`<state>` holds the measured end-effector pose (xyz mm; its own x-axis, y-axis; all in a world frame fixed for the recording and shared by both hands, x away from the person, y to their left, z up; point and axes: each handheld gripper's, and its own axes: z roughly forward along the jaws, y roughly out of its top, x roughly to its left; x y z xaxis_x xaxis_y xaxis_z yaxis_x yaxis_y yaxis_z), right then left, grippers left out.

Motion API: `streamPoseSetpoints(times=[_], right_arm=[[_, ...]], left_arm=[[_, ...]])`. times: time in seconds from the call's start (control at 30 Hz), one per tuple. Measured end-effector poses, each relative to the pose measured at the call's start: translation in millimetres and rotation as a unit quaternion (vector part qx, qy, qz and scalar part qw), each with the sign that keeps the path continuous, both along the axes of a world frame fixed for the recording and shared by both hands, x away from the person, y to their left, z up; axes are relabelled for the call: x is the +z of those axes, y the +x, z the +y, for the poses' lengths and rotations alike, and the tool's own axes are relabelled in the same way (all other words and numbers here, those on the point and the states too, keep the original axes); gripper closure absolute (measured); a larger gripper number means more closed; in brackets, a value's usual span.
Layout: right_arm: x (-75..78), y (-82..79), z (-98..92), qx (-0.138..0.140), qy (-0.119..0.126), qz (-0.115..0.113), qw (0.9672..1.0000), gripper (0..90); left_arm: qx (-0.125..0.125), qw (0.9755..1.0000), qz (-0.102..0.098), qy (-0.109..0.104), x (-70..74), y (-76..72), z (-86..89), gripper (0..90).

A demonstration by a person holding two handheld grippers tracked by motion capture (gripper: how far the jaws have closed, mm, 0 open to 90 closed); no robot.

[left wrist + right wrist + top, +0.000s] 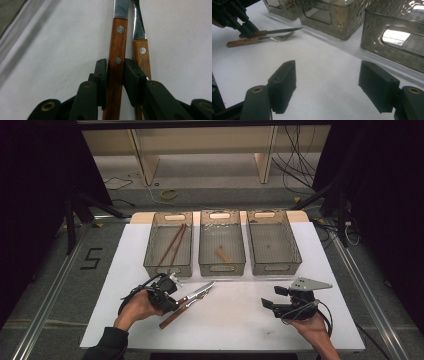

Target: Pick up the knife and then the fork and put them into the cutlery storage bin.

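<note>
A knife (194, 293) with a wooden handle and a steel blade lies on the white table (235, 325), and a wooden-handled fork (172, 317) lies right beside it. My left gripper (173, 301) is shut on the knife. In the left gripper view its two black pads (101, 72) press on either side of the knife handle (117, 45), with the fork handle (141, 53) just outside the right pad. My right gripper (272, 297) rests at the right, open, with bare table between its jaws (327, 80). From there the knife (279, 31) and fork (279, 38) appear far off.
Three clear bins stand in a row behind the cutlery. The left bin (167, 269) holds brown chopsticks (172, 245), the middle bin (221, 268) a small wooden piece (223, 254), and the right bin (276, 268) looks bare. Dark floor surrounds the table.
</note>
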<state>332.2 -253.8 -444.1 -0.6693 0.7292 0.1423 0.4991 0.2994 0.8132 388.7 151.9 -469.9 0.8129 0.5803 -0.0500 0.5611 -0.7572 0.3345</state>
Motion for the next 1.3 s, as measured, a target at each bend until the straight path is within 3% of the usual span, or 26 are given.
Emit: streamPoseSetpoints(times=[0.23,0.83,1.03,1.3], right_arm=[[0.0,0.0,-0.1,0.001,0.0,0.0,1.0,31.1],[1.0,-0.7,-0.1,0.0,0.002,-0.001,1.0,31.1],[6.7,-2.9,3.7,0.011,0.006,-0.014,0.9998,31.1],[21.4,-6.7,19.8,0.051,0.006,-0.038,0.9979,31.2]], left_arm=[[-0.006,0.9999,-0.009,0.001,0.0,-1.8,0.0,75.2],[0.012,0.9989,-0.031,-0.034,10.2,-4.1,4.8,75.7],[-0.01,0.9983,-0.037,-0.043,20.8,-10.4,-4.6,75.6],[-0.045,0.9969,-0.035,-0.054,28.0,-20.2,-25.6,75.6]])
